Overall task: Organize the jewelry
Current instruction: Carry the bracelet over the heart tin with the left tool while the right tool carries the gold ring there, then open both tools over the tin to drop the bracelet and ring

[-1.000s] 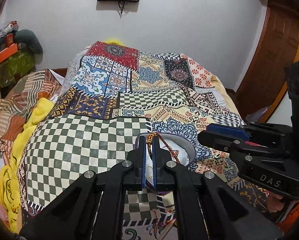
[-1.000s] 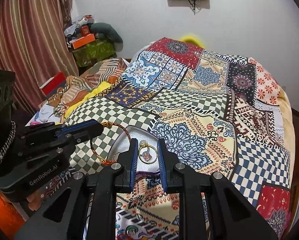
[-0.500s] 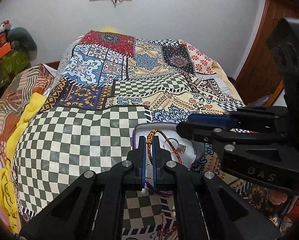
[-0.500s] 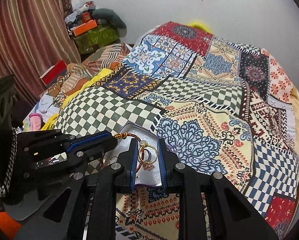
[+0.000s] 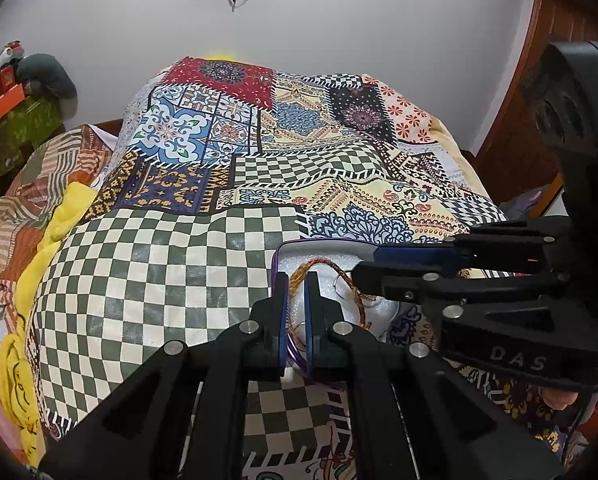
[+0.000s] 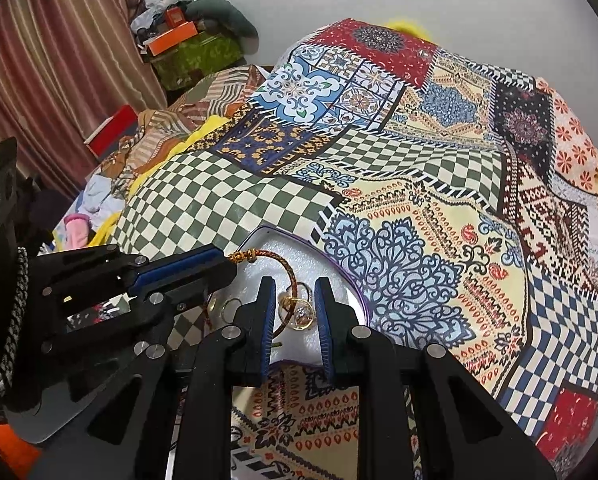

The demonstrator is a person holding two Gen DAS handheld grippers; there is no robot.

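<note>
**Entry: jewelry placement into tray, bed top**

**Step in hand (judged):** lowering two pieces into the white-lined tray (image 6: 299, 254), purple-rimmed, which rests on the patchwork bedspread (image 6: 439, 208).

**Tools:**
- Left gripper (image 5: 295, 300): jaws together, clamped on the braided cord bracelet (image 6: 287, 260). In the right wrist view its tips hold the bracelet by its gold end beads, at about 10 o'clock of the tray.
- Right gripper (image 6: 295, 312): jaws narrowly apart, pinching the gold hoop with its pale stone pendant (image 6: 299, 314) over the tray's 6 o'clock half.

**Handling advice:**
- Set the hoop flat on the lining before parting the jaws; the foam looks soft, so a gentle touch should do.
- The bracelet's loop runs just beside the hoop. I would keep the two from crossing, or they may tangle on release.
- Lay the bracelet toward 12 o'clock, clear of the hoop, and release one piece at a time.
- The bedding gives; pressing could tip the tray.

**Description of items:**
- Bracelet: red-orange braid, thin, limp, hanging in an open curve.
- Hoop: bright gold, rigid, small dangling stone; a pearl-like bead sits touching it at 9 o'clock.
- Another small gold ring (image 6: 231, 307) lies at the tray's 8 o'clock edge.
</note>
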